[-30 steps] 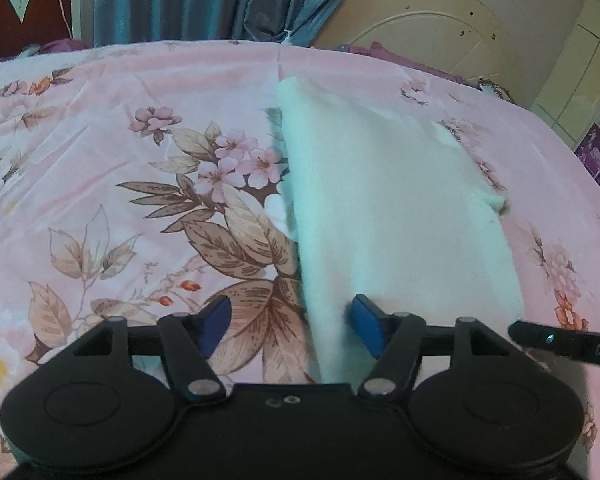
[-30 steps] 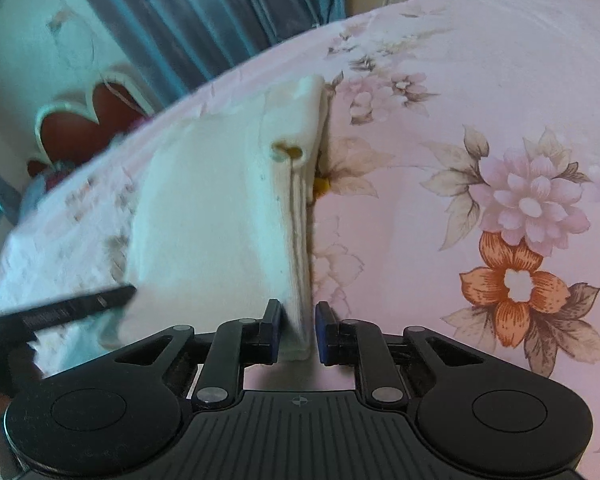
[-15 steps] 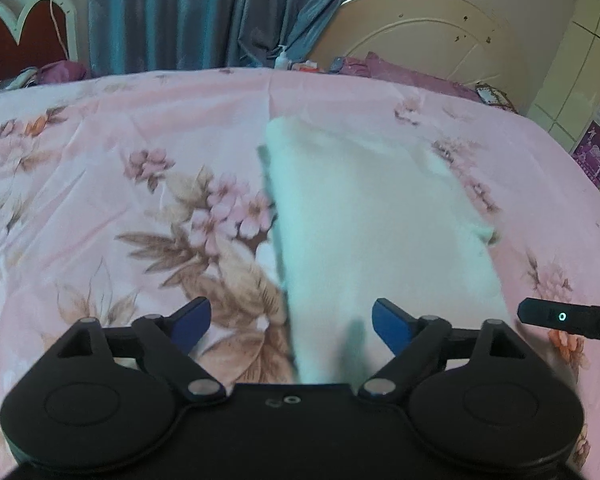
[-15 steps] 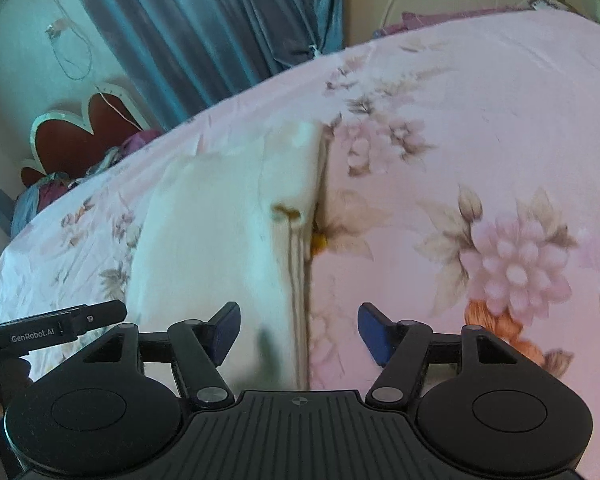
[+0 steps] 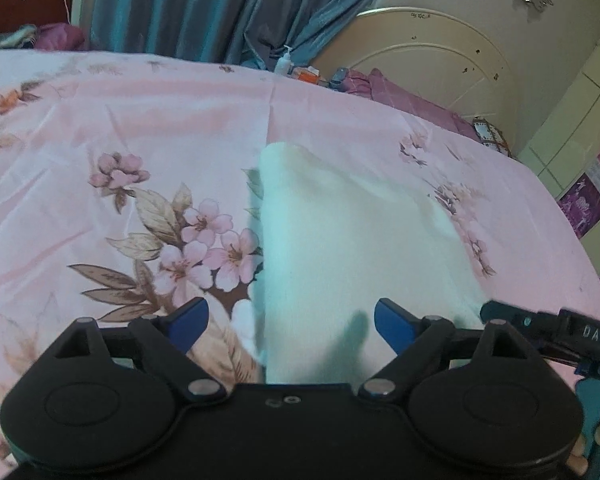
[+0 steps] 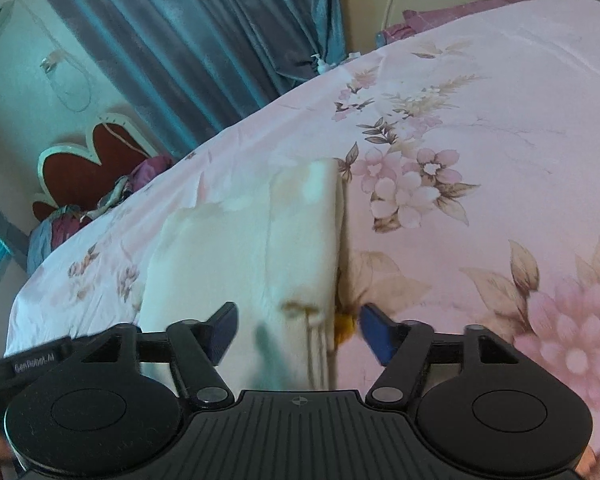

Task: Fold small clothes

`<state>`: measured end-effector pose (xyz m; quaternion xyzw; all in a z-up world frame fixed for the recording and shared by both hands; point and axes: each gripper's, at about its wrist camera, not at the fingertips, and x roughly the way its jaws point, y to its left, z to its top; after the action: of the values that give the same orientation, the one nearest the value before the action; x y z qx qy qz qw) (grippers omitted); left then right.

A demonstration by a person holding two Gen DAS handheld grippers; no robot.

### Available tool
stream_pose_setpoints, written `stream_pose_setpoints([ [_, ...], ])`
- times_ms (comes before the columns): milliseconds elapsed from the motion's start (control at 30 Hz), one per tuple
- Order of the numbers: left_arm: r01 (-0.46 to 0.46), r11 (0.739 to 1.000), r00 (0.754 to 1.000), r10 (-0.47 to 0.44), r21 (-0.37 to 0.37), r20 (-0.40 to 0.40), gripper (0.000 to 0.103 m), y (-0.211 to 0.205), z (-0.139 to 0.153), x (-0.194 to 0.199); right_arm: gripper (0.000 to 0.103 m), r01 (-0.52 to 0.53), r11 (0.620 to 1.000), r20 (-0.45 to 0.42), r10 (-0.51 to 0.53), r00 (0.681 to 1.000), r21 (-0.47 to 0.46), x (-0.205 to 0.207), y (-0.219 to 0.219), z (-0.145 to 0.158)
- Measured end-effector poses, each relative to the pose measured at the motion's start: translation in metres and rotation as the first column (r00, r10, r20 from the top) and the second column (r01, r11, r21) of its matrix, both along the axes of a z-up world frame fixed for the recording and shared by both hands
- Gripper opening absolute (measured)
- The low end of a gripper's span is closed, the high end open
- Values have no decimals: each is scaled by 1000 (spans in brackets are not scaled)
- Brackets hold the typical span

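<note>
Folded white garment (image 5: 352,248) lying flat on a bed covered by a pink floral bedsheet (image 5: 140,140). In the left wrist view the garment runs from just ahead of the tool away toward the far side, its straight left edge beside a cluster of pink printed blossoms (image 5: 208,252) and its right edge slanting outward. In the right wrist view the same garment (image 6: 240,248) shows a crisp folded edge on its right, a vertical crease down its middle, and a small yellow-brown mark (image 6: 300,308) near its near right corner.

Left hand-held gripper (image 5: 290,322): blue-tipped fingers spread wide, holding nothing; the left finger is over the bedsheet print and the right finger over the garment, whose near left edge lies between them. Whether the tips touch the fabric cannot be told. Right hand-held gripper (image 6: 298,330): fingers likewise spread wide and holding nothing, the left finger over the garment, the right finger over the bedsheet, with the folded right edge between them. Each tool is visible at the margin of the other's view: the right one at the near right of the left wrist view, the left one at the near left of the right wrist view.

Background: blue-grey curtains (image 5: 220,4) at the far side of the room; a cream arched headboard (image 5: 432,56) far right; a red and white scalloped headboard (image 6: 88,168) far left; purple bedding (image 5: 404,96) beside the cream headboard; a small pump bottle (image 5: 283,60) at the far edge of the bed.
</note>
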<state>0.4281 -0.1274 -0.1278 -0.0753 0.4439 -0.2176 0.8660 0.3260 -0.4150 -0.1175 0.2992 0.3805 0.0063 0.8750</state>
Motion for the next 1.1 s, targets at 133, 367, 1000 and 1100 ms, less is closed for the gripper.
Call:
stream_pose_setpoints([
  [133, 24, 998, 998, -26, -51, -48, 86, -4, -15, 13, 84, -2, 998, -2, 2, 1000, 65, 17, -10, -15],
  [367, 77, 985, 992, -91, -152, -83, 73, -10, -32, 26, 83, -66, 990, 31, 62, 998, 126, 35, -9, -36],
  [1000, 93, 986, 996, -93, -141, 3, 33, -8, 3, 13, 31, -125, 989, 91, 118, 989, 82, 38, 26, 2],
  [1100, 91, 987, 996, -87, -134, 35, 33, 6, 16, 8, 31, -144, 986, 120, 134, 984, 79, 39, 44, 18],
])
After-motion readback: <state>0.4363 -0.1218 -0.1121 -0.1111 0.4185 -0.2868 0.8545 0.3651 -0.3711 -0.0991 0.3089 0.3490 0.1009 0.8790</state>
